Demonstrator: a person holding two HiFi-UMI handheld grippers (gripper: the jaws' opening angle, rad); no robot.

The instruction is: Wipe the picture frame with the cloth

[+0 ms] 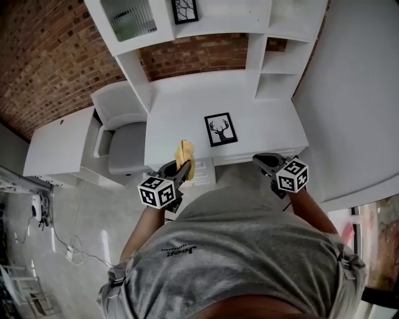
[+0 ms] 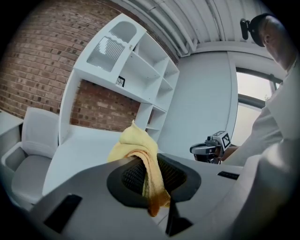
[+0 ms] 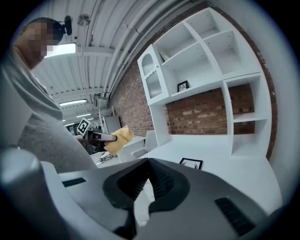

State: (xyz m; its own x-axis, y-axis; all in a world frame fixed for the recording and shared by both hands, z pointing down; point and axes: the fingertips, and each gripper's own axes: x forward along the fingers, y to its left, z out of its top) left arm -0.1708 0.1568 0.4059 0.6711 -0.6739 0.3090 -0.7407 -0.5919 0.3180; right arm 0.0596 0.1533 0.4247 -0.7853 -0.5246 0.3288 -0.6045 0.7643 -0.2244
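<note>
My left tongs (image 1: pixel 182 168) are pinched shut on the yellow cloth (image 1: pixel 186 156). The cloth pokes up out of them in a lump, and a bit of it hangs down between the pads. My right tongs (image 1: pixel 260 159) are closed too, tip to tip, with nothing in them. Both are held in the air at the front edge of the white table (image 1: pixel 181 112), well apart from each other.

The picture frame (image 1: pixel 221 129) lies flat on the table, near the front edge and a bit to the right of the middle. It is black and has a deer head with antlers in it. The cloth is to the left of it and is not touching it. The right tongs are to the right of it and are not touching it either.

Some things are hard for me to see. In the left gripper view, the cloth and the tongs cover the spot where the frame lies, so it does not show there. In the right gripper view, the frame is small, just over the top of the tongs, and its picture is hard to make out. In the head view, the person's grey shirt (image 1: pixel 249 249) hides the floor close to the table and most of both arms. A second small black frame (image 1: pixel 185 10) stands on the shelf (image 1: pixel 218 25) above the table. The top edge of the head view cuts it off, and I cannot tell what its picture is. A white chair (image 1: pixel 121 143) sits at the left end of the table.
</note>
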